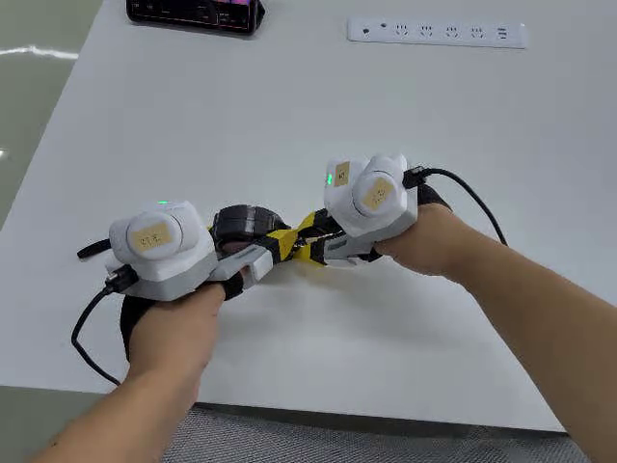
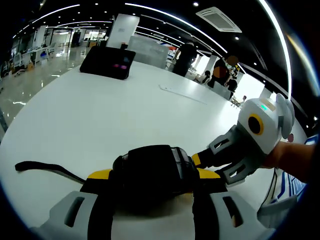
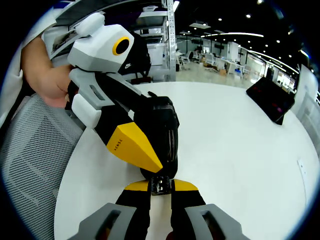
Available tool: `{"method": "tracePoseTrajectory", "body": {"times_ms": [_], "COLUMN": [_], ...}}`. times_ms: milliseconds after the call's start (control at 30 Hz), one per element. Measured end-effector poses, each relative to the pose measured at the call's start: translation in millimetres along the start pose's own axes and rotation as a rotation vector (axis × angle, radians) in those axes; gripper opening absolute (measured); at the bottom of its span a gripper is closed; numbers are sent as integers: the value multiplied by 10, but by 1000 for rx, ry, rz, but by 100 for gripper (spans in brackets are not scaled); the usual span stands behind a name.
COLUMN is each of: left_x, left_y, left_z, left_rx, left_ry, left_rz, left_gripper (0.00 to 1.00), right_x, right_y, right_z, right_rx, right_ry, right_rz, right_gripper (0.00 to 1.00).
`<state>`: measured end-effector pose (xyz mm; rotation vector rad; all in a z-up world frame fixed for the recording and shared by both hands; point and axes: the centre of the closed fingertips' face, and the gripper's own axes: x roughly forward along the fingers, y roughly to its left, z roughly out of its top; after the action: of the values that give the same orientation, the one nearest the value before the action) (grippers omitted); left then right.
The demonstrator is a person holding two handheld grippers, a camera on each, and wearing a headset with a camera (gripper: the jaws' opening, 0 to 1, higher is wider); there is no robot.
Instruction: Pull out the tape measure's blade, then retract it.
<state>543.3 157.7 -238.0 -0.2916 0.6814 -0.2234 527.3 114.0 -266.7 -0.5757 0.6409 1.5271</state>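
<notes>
The head view adds a power strip (image 1: pixel 436 32) on the table (image 1: pixel 193 116). The left gripper (image 2: pixel 154 180) clamps the tape measure (image 1: pixel 246 224) near the front edge. The right gripper (image 3: pixel 161 187), jaws nearly closed, pinches its blade tip (image 3: pixel 160 183).

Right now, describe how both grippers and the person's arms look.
The left gripper and right gripper have rounded white housings, each with a tan label and a green light, grey-and-black jaws tipped yellow, and a black cable at the back. The forearms are bare, no sleeves.
</notes>
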Motion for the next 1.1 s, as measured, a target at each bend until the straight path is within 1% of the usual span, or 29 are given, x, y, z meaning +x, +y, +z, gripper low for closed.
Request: {"method": "tracePoseTrajectory", "body": {"times_ms": [333, 533, 667, 767, 833, 967, 1100], "left_x": [4, 3, 1, -3, -3, 0, -11], "left_y": [2, 0, -3, -2, -5, -18, -4], "left_z": [-4, -6, -11, -6, -11, -12, -9], "left_rx": [5, 8, 7, -6, 0, 6, 13], "left_ry": [18, 17, 24, 25, 26, 19, 20], "left_rz": [-3, 1, -3, -8, -9, -8, -3], "left_gripper": [61, 61, 61, 61, 61, 69, 70], "right_x": [8, 8, 8, 4, 3, -8, -29], "right_y": [1, 4, 1, 1, -4, -1, -1], "right_z": [-2, -4, -2, -2, -6, 0, -1], "right_rx": [12, 19, 26, 28, 31, 36, 38], "right_ry": [0, 2, 2, 3, 3, 1, 2], "right_rz": [-5, -6, -7, -8, -11, -8, -11], "right_gripper": [12, 12, 13, 13, 13, 13, 14]}}
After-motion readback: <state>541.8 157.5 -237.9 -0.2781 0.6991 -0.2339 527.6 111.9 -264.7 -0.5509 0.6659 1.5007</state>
